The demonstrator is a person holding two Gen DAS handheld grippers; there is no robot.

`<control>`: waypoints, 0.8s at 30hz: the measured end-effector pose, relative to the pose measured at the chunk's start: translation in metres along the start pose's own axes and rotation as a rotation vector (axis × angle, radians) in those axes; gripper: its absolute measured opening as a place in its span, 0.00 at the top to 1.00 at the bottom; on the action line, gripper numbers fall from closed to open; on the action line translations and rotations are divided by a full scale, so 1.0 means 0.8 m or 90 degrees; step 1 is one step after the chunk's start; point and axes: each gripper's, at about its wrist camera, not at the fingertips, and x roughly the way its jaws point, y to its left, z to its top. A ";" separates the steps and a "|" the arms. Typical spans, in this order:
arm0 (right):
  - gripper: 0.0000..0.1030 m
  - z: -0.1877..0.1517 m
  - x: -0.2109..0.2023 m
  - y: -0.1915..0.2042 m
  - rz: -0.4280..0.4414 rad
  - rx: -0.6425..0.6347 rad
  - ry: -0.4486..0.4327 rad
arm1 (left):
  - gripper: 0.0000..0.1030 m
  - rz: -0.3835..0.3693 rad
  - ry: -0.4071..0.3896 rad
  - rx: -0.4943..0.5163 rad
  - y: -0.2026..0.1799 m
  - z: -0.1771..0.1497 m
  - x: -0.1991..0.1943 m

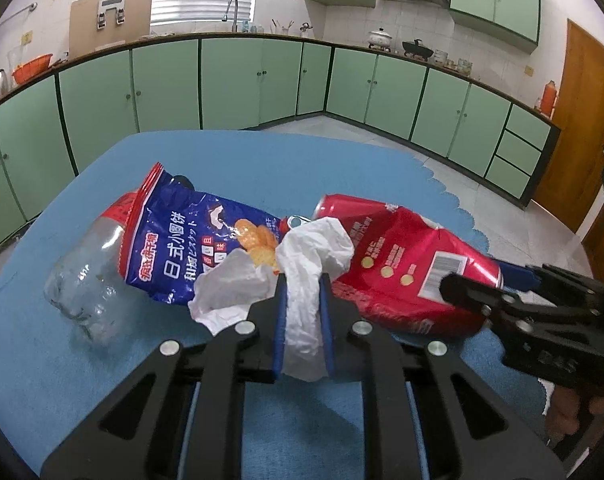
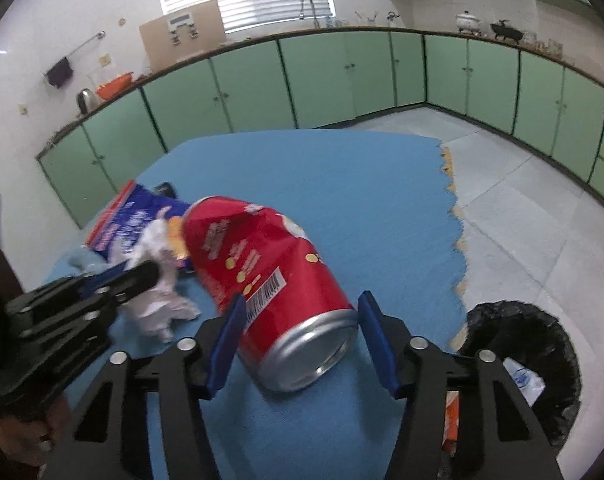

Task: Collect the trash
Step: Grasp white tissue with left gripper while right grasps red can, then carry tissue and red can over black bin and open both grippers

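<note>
My left gripper is shut on a crumpled white tissue that rises between its blue pads. Behind the tissue lies a blue snack bag, partly over a clear bottle on its side. A dented red can lies to the right on the blue tablecloth. In the right wrist view my right gripper brackets the red can at its silver base end, with both blue pads against its sides. The left gripper and the tissue show at the left there.
A bin lined with a black bag stands on the tiled floor beside the table's right edge, with wrappers inside. The tablecloth's scalloped edge runs just right of the can. Green kitchen cabinets line the far walls.
</note>
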 end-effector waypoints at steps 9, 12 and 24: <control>0.46 0.010 0.016 0.013 0.022 -0.019 0.025 | 0.87 0.001 0.004 -0.003 -0.001 -0.004 0.002; 0.46 0.012 0.032 0.002 0.047 0.022 0.038 | 0.87 0.002 0.005 -0.003 0.000 -0.005 0.002; 0.62 0.002 0.016 0.028 0.145 -0.007 0.074 | 0.87 0.000 0.013 -0.019 0.015 -0.005 0.004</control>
